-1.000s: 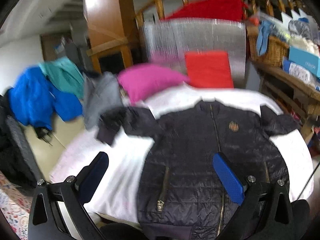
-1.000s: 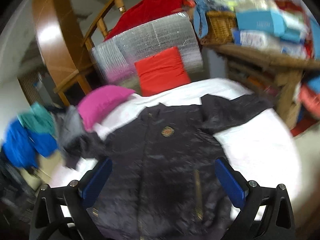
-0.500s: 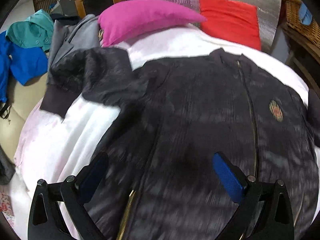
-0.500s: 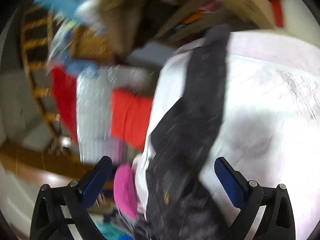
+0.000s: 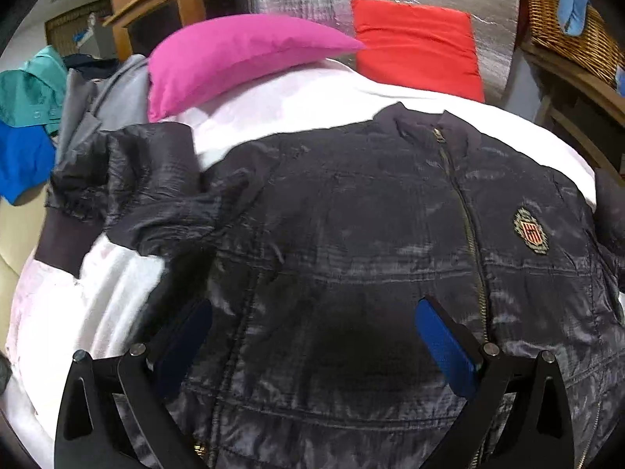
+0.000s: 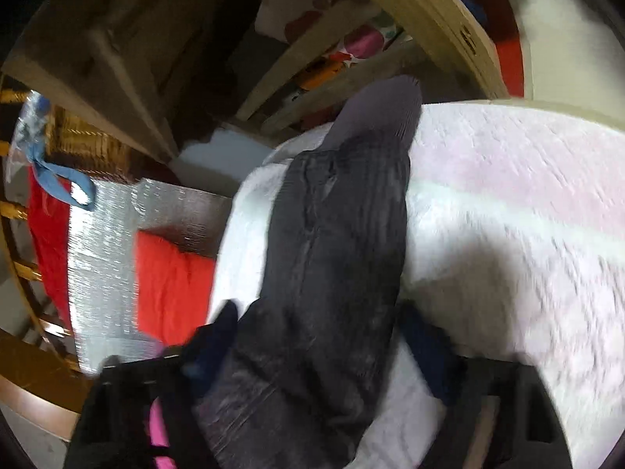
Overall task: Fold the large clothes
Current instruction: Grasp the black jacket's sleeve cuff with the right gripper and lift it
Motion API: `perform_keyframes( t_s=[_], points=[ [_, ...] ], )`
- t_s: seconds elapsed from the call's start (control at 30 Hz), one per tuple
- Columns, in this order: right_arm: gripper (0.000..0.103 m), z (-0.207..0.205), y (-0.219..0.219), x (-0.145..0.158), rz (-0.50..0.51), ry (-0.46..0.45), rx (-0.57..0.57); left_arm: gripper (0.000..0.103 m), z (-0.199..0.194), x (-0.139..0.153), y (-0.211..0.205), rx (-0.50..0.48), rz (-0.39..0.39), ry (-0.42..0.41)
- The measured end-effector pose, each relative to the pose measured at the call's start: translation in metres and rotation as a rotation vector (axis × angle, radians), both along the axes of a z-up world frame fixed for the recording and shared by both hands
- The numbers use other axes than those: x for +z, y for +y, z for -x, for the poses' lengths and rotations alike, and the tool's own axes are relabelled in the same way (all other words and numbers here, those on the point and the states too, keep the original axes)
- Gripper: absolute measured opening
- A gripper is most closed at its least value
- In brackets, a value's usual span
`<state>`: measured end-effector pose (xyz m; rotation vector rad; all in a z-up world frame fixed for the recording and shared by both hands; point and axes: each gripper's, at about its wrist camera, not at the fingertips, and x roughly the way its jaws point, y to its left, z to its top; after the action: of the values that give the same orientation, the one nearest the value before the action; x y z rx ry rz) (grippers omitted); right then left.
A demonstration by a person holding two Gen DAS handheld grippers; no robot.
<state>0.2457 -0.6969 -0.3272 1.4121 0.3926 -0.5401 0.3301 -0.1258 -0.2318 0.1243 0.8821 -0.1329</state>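
Jacket (image 5: 351, 234) spread flat on my white bed (image 5: 117, 285), left gripper (image 5: 312, 336) spread wide over its chest, right gripper (image 6: 324, 355) apparently apart astride the sleeve (image 6: 343, 234), blurred, pink pillow (image 5: 234, 54) beyond.

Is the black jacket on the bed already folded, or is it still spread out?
Spread out. The black jacket lies front up on the white bed cover, zipper closed, one sleeve stretched sideways.

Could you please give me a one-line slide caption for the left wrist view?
Open left hand-held gripper poised over a dark zipped jacket spread on a white bed.
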Motion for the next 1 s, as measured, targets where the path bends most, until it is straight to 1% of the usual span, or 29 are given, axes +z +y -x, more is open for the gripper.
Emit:
perform_keyframes(
  t_s=[0.03, 0.07, 0.13, 0.2, 0.23, 0.33, 0.4, 0.43, 0.5, 0.63, 0.77, 0.83, 0.9, 1.0],
  points=[
    [0.039, -0.002, -0.005, -0.003, 0.010, 0.020, 0.008, 0.103, 0.000, -0.001, -0.002, -0.012, -0.003, 0.002],
    [0.023, -0.002, -0.009, -0.008, 0.016, 0.026, 0.009, 0.103, 0.001, -0.001, -0.004, -0.023, -0.011, 0.000],
    [0.016, -0.003, -0.012, -0.012, 0.017, -0.009, 0.017, 0.103, 0.003, -0.003, -0.009, -0.042, -0.025, -0.010],
    [0.014, -0.003, -0.010, -0.005, 0.053, -0.041, 0.032, 0.103, 0.007, -0.002, -0.012, -0.056, -0.033, -0.029],
    [0.011, -0.005, -0.008, 0.001, 0.078, -0.062, 0.047, 0.103, 0.008, 0.000, -0.014, -0.059, -0.036, -0.040],
    [0.011, -0.011, 0.004, 0.023, 0.135, -0.111, 0.091, 0.103, 0.013, 0.006, -0.020, -0.063, -0.044, -0.074],
    [0.011, -0.013, 0.017, 0.040, 0.165, -0.157, 0.124, 0.103, 0.014, 0.011, -0.020, -0.061, -0.050, -0.093],
    [0.011, -0.018, 0.027, 0.053, 0.178, -0.185, 0.149, 0.103, 0.015, 0.014, -0.019, -0.054, -0.046, -0.099],
    [0.011, -0.028, 0.045, 0.065, 0.194, -0.222, 0.187, 0.103, 0.013, 0.018, -0.013, -0.032, -0.029, -0.099],
    [0.011, -0.054, 0.100, 0.100, 0.224, -0.293, 0.305, 0.103, 0.009, 0.025, 0.004, 0.025, -0.015, -0.126],
    [0.011, -0.077, 0.166, 0.120, 0.228, -0.354, 0.443, 0.103, 0.006, 0.035, 0.019, 0.075, -0.014, -0.169],
    [0.011, -0.090, 0.198, 0.126, 0.228, -0.364, 0.512, 0.103, 0.003, 0.040, 0.029, 0.106, -0.009, -0.185],
    [0.011, -0.102, 0.232, 0.126, 0.226, -0.356, 0.579, 0.103, 0.001, 0.044, 0.041, 0.139, -0.004, -0.202],
    [0.011, -0.119, 0.280, 0.113, 0.186, -0.346, 0.677, 0.103, -0.001, 0.046, 0.057, 0.172, 0.006, -0.205]
  ],
)
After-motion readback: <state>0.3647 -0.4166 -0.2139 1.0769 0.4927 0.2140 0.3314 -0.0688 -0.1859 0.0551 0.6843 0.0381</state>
